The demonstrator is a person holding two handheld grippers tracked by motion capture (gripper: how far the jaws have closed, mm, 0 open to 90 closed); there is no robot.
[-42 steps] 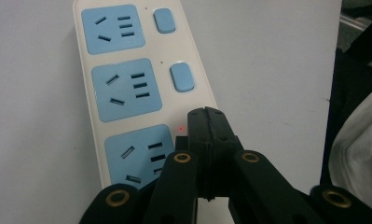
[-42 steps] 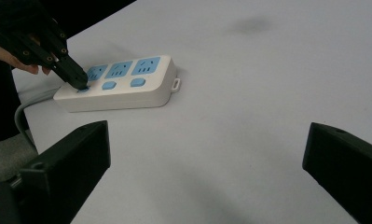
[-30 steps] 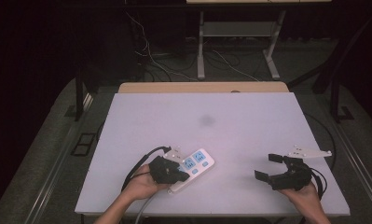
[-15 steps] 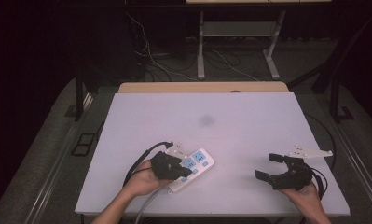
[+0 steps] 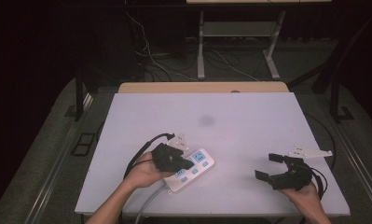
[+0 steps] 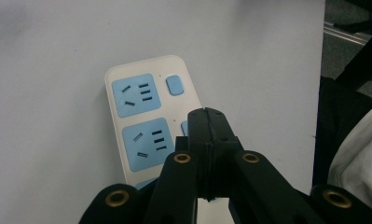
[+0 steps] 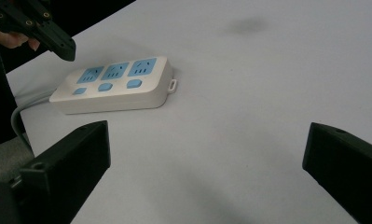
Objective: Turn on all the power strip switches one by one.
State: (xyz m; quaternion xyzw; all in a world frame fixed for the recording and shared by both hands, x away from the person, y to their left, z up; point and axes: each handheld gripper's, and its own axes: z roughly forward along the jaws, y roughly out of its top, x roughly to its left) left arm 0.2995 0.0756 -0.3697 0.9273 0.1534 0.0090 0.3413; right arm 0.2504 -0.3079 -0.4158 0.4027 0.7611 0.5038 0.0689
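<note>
Pale lilac-white tabletop [image 5: 249, 135] with a faint dark smudge [image 5: 206, 121] near the middle, dark floor and cables behind. White plastic power strip with three blue sockets and blue buttons [image 5: 193, 169] lying flat near the front left edge, grey cord trailing off toward the person. Left gripper [image 6: 207, 122] poised just over the strip, jaws pressed together, gripping nothing. Right gripper [image 5: 272, 166] well apart at front right, jaws spread wide and empty

No legible text — no labels.
</note>
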